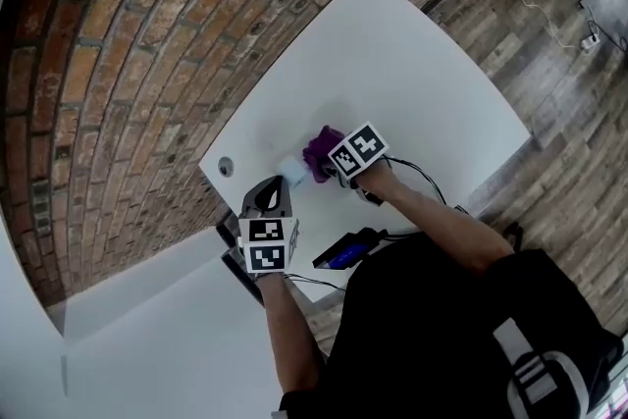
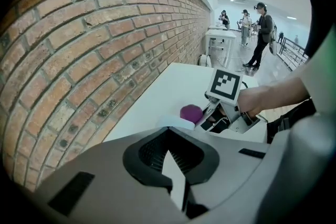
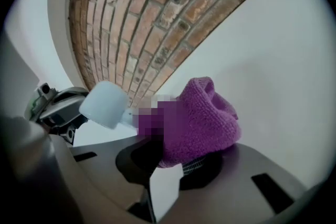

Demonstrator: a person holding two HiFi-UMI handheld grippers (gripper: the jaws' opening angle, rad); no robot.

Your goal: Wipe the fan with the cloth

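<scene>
Because we carry the left tool [image 1: 273,194] closest to our body, it reads as the brace. Its jaws are drawn in on the near end of the small pale fan [image 1: 291,171], which pins the fan so a rub cannot push it across the tabletop [image 1: 392,74]. The fan lies near the tabletop's near edge, just beyond that tool's tip at about 1 o'clock.

Further along that 1 o'clock line sits the purple cloth [image 1: 320,149], bunched into a thick wad and touching the fan's far end. The right tool [image 1: 334,164] has its jaws clamped on the wad's lower folds. That leaves a soft bulge out in front, so fabric rather than hard jaw meets the plastic (a patch laid over the picture hides the exact contact). We judge the wiping is at the point of contact, with the two tools facing each other from opposite ends.

Beyond them the tabletop lies bare towards 2 o'clock, and the brick wall [image 1: 147,34] runs along its 10 o'clock side.
</scene>
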